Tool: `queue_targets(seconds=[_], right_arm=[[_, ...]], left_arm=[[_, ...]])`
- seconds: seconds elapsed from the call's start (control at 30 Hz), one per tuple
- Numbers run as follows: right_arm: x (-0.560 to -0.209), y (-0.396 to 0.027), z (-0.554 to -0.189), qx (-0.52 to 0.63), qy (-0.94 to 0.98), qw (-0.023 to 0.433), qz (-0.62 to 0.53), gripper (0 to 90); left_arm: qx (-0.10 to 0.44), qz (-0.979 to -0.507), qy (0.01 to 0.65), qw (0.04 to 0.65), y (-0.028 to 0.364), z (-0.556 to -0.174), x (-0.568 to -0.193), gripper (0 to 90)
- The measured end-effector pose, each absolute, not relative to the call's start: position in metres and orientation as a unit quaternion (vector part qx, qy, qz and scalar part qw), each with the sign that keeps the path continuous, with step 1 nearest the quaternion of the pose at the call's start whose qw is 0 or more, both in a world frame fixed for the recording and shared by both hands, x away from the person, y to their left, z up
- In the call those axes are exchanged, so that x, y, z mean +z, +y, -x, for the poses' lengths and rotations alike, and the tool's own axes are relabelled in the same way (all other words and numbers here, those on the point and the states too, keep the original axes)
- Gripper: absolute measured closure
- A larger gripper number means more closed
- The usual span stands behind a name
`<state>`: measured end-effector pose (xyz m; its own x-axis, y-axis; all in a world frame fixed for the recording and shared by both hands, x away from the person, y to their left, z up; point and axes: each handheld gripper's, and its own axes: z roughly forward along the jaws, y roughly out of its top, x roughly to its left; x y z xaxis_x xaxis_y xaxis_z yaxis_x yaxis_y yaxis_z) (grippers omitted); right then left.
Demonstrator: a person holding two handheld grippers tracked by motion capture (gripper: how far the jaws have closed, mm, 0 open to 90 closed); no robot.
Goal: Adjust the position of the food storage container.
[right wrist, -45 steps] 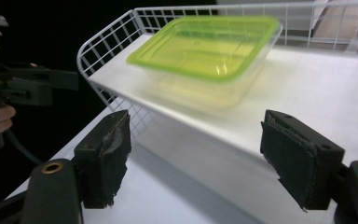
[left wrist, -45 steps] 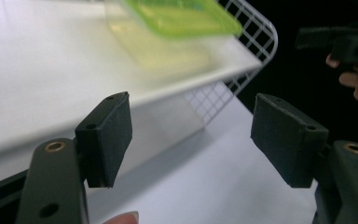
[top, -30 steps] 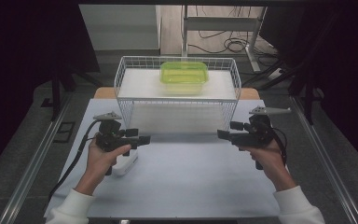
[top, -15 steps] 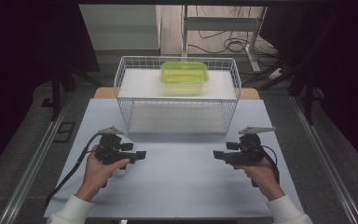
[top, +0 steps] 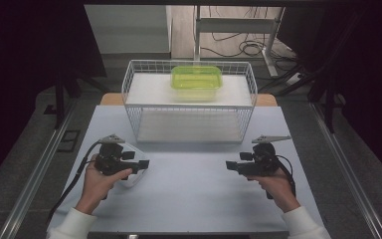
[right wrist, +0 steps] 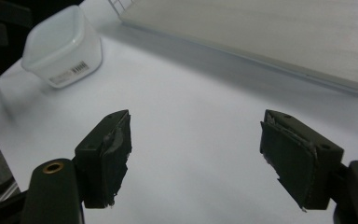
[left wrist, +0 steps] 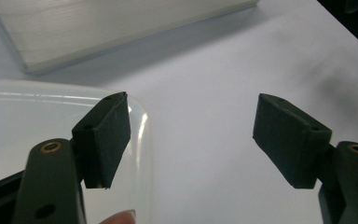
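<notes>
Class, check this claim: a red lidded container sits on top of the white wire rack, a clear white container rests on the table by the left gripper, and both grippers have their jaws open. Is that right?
One detail is wrong: the lidded container on top of the wire rack is green, not red, as the high view shows. The clear white container does rest on the table by the left gripper, and the right gripper is open too.

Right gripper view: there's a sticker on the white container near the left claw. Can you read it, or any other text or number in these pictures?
Sticker on the side of the white container: a barcode with small print, too small and blurred to read.
No other words, brands, numbers or signs can be read: none on the green container, the wire basket or the table.
</notes>
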<state>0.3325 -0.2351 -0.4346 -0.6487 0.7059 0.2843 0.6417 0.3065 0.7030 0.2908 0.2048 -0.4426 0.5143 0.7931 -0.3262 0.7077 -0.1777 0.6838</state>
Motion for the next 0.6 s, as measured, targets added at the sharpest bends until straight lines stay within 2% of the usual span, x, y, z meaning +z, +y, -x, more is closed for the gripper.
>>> queue_targets(seconds=[0.33,0.6], right_arm=[[-0.440,-0.233,-0.330,0.409,0.810,0.033,-0.418,24.7],[-0.442,-0.234,-0.330,0.407,0.811,0.031,-0.418,24.8]], left_arm=[[0.081,-0.756,0.518,0.392,0.235,-0.298,-0.437,27.0],[0.085,-0.741,0.548,0.379,0.267,-0.314,-0.436,30.1]])
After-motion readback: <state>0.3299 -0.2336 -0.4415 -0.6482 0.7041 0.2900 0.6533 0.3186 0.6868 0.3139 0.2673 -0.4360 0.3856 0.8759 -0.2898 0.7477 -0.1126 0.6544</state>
